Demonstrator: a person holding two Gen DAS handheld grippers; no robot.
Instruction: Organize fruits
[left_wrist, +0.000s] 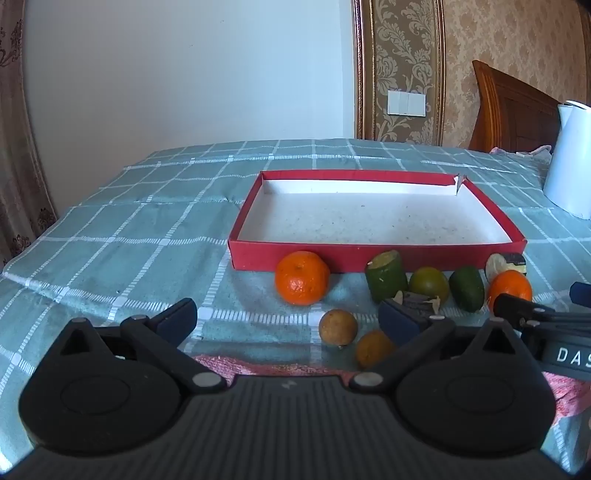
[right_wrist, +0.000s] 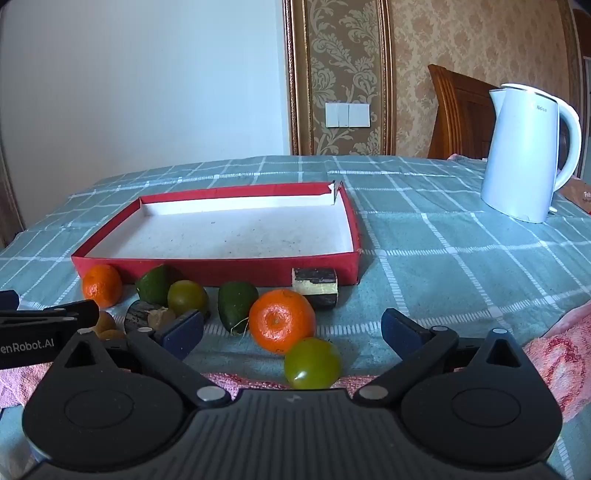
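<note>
The fruits sit in a loose row along the near wall of the red box (right_wrist: 221, 267), every one of them outside it, so nothing looks sorted yet. Closest to the right gripper (right_wrist: 291, 332) is the green round fruit (right_wrist: 312, 363), low centre in the right wrist view, just inside the spread fingers and a touch right of their midline; touching it from behind is the big orange mandarin (right_wrist: 281, 319), dimpled and glossy. I'd judge the right hand the nearer one for either of these, with a short forward reach. Both are round, so no long axis to fuss over, though the smooth green one could roll. Left of them stands a dark green avocado-like fruit (right_wrist: 236, 302), egg-shaped, stem end downward. In the left wrist view, the left gripper (left_wrist: 288, 321) is spread wide and holding nothing, with two small brown fruits (left_wrist: 338, 326) lying between its fingers toward the right one, and another mandarin (left_wrist: 302, 277) beyond, against the box. The box is shallow card, white and speckled inside. A checked teal cloth covers the tabletop (right_wrist: 443, 240), soft and slightly rumpled. A white kettle (right_wrist: 524, 155) stands upper right, well apart.
</note>
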